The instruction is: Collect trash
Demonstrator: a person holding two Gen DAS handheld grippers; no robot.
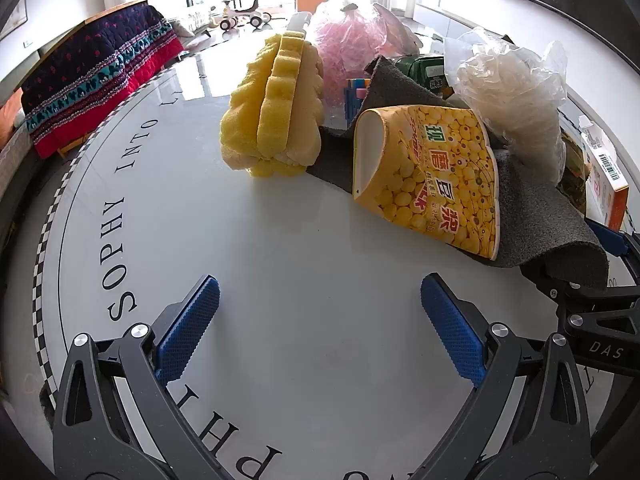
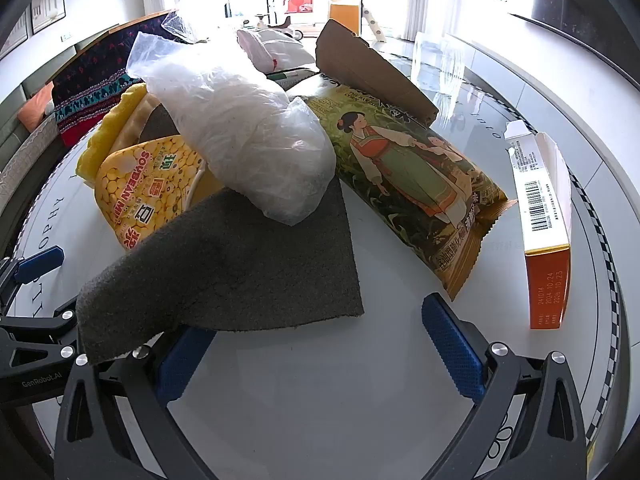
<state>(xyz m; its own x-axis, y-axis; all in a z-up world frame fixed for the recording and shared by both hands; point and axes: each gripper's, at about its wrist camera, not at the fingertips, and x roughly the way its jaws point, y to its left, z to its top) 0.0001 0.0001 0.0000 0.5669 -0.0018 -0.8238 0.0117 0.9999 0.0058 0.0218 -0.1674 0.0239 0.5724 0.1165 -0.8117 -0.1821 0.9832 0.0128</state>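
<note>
The round white worktop (image 1: 280, 240), ringed with black lettering, carries a heap of rubbish across its far half. Biggest in the pile is the grey felt mat (image 2: 248, 264), limp and draped over other things, one corner hanging just over the right hand-held gripper (image 2: 320, 344); it looks light and floppy, best pinched at that free edge. Beside it lies the green snack bag (image 2: 412, 184), crinkly and slippery, easiest taken by its crimped end seam. On top of the mat sits a crumpled clear plastic bag (image 2: 248, 136), nearly weightless, grabbable anywhere. The yellow sponge (image 1: 276, 108) stands on the bare worktop, soft and squashy. The flattened soybean-milk cup (image 1: 432, 176) rests on the mat, thin card that would crush; its open rim suits a pinch. An orange-ended carton (image 2: 544, 224) stands apart at the right. Both the left hand-held gripper (image 1: 320, 320) and the right one hang over bare worktop, jaws spread wide, holding nothing.
</note>
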